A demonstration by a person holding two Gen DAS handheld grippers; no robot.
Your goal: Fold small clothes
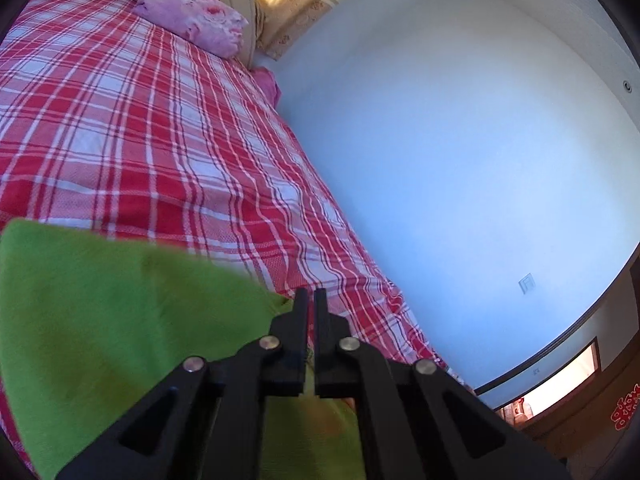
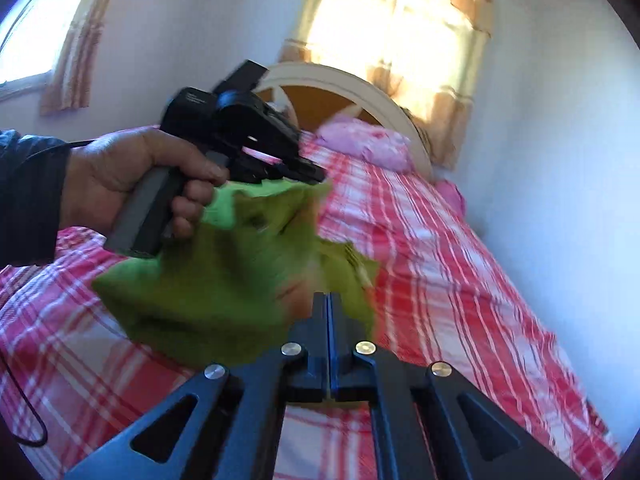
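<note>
Black two-finger right gripper (image 2: 328, 300): fingers pressed together, pinching edge of bright green soft cloth garment (image 2: 224, 280). Black left gripper (image 1: 311, 296), held in bare hand (image 2: 132, 184): fingers nearly together, clamped on same garment's upper edge. Garment hangs between both, above red-and-white plaid bedsheet (image 2: 440, 280). Pink floral pillow (image 2: 368, 144) by cream curved headboard (image 2: 360, 88). Blue-white wall (image 1: 460, 140) alongside.

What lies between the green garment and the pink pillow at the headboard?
Only bare red plaid bedsheet lies between the green garment and the pink pillow; the left wrist view shows it best.
</note>
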